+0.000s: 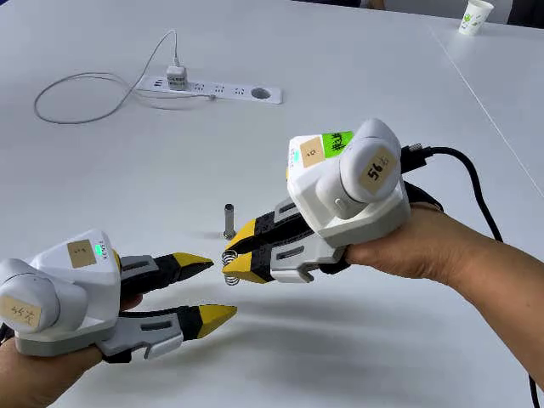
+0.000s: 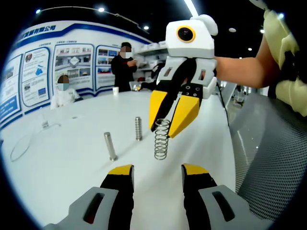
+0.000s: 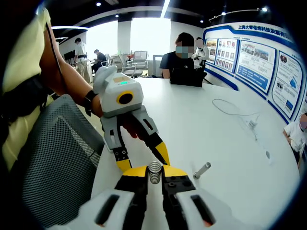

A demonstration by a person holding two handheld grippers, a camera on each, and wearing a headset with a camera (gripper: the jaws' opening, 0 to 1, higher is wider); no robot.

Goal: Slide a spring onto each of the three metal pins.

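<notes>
White tabletop (image 1: 357, 76) runs across the head view, where the right gripper (image 1: 228, 264) pinches a spring (image 1: 229, 279) between its yellow tips, above the table. Just beyond those tips a metal pin (image 1: 229, 221) stands upright. The left gripper (image 1: 223, 289) faces it from the lower left, jaws spread wide with nothing between them, the upper tip close to the spring. A power strip (image 1: 208, 87) lies well beyond, and a paper cup (image 1: 474, 15) stands far off.

From the left gripper view, the left gripper's (image 2: 158, 170) own jaws rise wide apart and empty. The right gripper (image 2: 164, 129) comes in from above with the spring (image 2: 161, 141) hanging down from its tips; whether the lower coil touches the table is unclear. Left of it stand two pins, the nearer smooth pin (image 2: 110, 146) and a farther ribbed pin (image 2: 138, 128).

From the right gripper view, the right gripper (image 3: 154, 175) is clamped narrow on the spring (image 3: 154, 170), seen end-on. Opposite, the left gripper (image 3: 144, 160) gapes open, and a pin (image 3: 202, 170) sits just to the right.
</notes>
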